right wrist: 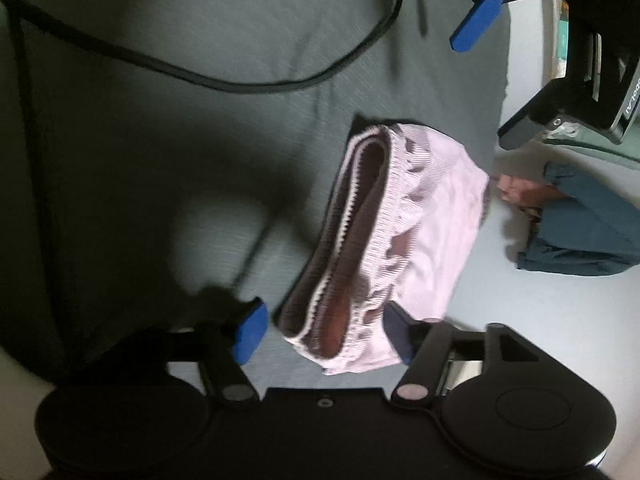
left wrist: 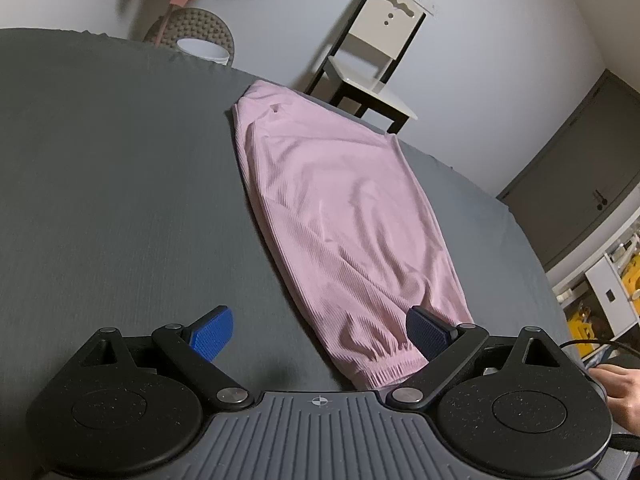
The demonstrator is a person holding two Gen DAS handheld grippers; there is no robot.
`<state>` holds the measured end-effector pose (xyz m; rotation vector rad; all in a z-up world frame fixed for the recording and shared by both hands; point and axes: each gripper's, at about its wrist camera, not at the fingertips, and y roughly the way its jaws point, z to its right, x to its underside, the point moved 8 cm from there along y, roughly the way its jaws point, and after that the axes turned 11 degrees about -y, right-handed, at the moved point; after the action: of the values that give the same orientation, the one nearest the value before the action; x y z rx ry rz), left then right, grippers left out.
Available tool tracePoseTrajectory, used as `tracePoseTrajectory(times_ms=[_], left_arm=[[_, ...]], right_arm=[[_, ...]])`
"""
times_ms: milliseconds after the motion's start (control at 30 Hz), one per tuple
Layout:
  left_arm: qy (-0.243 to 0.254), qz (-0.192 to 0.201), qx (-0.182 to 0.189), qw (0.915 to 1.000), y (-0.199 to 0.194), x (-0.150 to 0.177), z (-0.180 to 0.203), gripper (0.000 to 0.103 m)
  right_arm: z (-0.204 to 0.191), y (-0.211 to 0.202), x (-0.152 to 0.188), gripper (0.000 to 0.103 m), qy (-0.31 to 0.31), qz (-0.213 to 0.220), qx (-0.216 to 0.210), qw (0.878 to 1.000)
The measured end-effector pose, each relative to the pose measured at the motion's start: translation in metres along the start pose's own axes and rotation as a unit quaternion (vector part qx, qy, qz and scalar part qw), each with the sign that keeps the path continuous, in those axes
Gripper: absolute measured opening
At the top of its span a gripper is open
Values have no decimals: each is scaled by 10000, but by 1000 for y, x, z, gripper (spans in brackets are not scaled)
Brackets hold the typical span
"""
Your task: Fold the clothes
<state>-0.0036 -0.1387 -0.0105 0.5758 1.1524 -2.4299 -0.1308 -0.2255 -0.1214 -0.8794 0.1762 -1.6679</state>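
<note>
Left wrist view: my left claw (left wrist: 319, 334) stands wide open, released, low over the grey tabletop (left wrist: 120, 200). Its right pad overlaps the elastic hem of the pink garment (left wrist: 340, 216); the left pad is out over bare cloth cover. If I clench here, I judge I would pinch only one corner of the hem, or the grey cover with it, and drag the whole piece askew. The garment lies flat and long, running away from me toward the far edge near a chair (left wrist: 376, 64). It is ribbed, softly wrinkled, gathered at the near hem. A hand (left wrist: 618, 394) shows at the right edge.

Right wrist view: my right claw (right wrist: 324, 330) is also open, holding nothing, straddling the gathered hem from above. The picture is blurred. The hem gapes, showing dark inside, so a bite could catch one layer only and let the other sag. A black cable (right wrist: 240, 80) lies close behind and could snag. The left claw shows at top right.
</note>
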Motion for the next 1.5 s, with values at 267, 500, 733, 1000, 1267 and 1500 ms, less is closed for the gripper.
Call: tracePoseTrajectory(times_ms=[267, 500, 733, 1000, 1267, 1500], left_arm=[[35, -35, 30, 10000, 1, 2, 4, 94], [31, -53, 46, 10000, 1, 2, 5, 94], [686, 143, -156, 9974, -6, 2, 12, 94], [3969, 629, -645, 9134, -14, 37, 56, 94], [5559, 1167, -282, 8226, -7, 87, 109, 94], [6987, 1719, -1792, 6709, 45, 119, 119, 94]], right_arm=[[0, 15, -6, 64, -99, -313, 248, 9992], [12, 24, -2, 53, 164, -323, 58, 9993], [22, 21, 1, 32, 546, -263, -146, 9981], [58, 15, 27, 20, 1612, 218, -261, 9863], [87, 9, 51, 20, 2594, 643, -463, 9625], [76, -13, 60, 20, 2915, 875, -654, 9503]])
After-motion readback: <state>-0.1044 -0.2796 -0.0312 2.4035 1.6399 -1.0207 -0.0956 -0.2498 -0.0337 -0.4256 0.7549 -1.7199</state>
